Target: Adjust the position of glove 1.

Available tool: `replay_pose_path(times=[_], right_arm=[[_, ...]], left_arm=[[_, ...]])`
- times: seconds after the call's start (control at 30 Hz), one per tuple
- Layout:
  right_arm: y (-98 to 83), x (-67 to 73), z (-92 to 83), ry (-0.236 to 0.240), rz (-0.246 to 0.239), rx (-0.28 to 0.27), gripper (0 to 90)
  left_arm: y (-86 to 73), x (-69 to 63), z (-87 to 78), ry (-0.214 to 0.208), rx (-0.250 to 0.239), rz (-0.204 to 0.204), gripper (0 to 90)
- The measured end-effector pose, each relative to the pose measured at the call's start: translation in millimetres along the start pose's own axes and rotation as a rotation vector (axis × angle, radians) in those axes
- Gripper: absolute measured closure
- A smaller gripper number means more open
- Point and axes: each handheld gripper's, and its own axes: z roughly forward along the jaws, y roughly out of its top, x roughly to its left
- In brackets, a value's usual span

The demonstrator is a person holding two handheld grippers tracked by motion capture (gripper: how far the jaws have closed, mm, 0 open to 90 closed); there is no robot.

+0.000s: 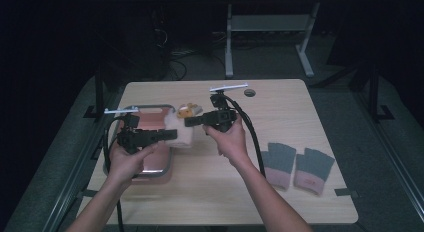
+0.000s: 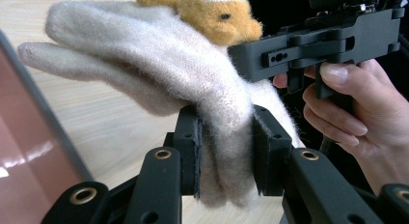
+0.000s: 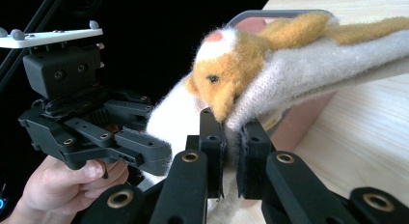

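Cream wool glove (image 2: 164, 64), fuzzy knit with soft rounded finger tubes, held off the pale wood-grain surface (image 1: 280, 107) between both grippers, over the right edge of the tray (image 1: 150, 168). Sewn to its back: an orange plush animal patch (image 3: 231, 72) with a white tuft and a black bead eye.

Left gripper (image 2: 224, 151): matte black metal, brass-ringed pivots, flat padded fingers (image 2: 190, 147) clenched on the glove's cuff end. Right gripper (image 3: 230, 154): same build, fingers clenched on a fold of knit just below the patch.

Tray: shallow, rectangular, rounded corners, grey metal rim, glossy pinkish base.

Second pair of gloves (image 1: 295, 166): grey fingerless knit with pink cuffs, lying flat, well apart to the right.
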Motion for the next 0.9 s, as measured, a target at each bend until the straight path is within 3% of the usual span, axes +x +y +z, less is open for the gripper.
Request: replay_pose_path(times=[0.3,0.9], right_arm=[[13.3,14.3,28.9,0.027,-0.022,0.034,83.1],[29.3,29.1,71.2,0.069,-0.040,0.076,83.1]], left_arm=[[-0.1,14.8,-27.8,0.019,-0.017,-0.028,67.9],[-0.9,32.8,-61.5,0.064,-0.041,-0.072,67.9]])
